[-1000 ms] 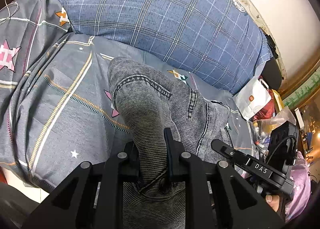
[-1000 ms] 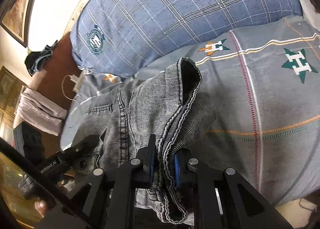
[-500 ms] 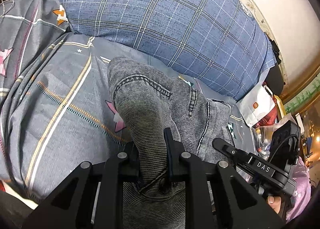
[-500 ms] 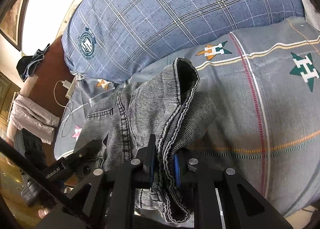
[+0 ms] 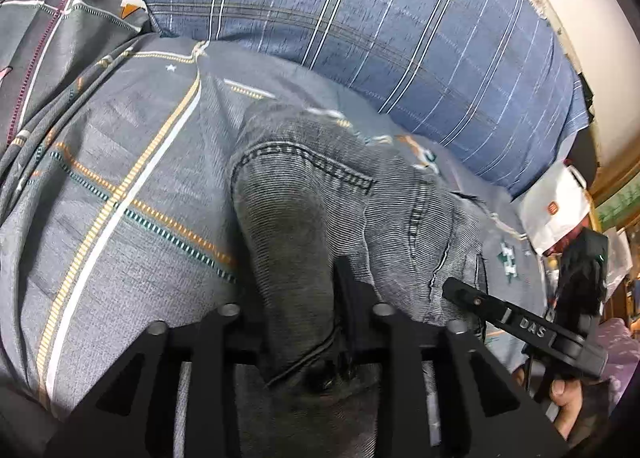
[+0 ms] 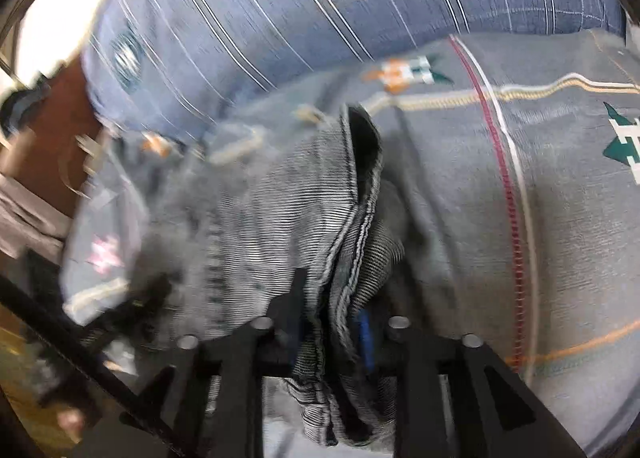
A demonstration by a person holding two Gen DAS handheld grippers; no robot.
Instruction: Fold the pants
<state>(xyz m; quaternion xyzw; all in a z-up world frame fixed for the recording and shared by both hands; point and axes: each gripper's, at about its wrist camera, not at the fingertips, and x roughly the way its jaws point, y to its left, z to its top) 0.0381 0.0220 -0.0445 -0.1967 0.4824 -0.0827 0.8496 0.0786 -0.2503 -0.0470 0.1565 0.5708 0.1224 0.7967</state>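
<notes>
Grey patterned bedding (image 5: 120, 185) with stars and stripes covers the bed, and a big blue plaid pillow (image 5: 360, 29) lies along its far side. On the bedding lie the grey denim pants (image 5: 320, 185), bunched and partly lifted between the two tools. Left claw (image 5: 304, 298) is clamped tight on a fold of the pants; right claw (image 6: 332, 298) is likewise closed on a seamed edge of them, though that view is blurred.
</notes>
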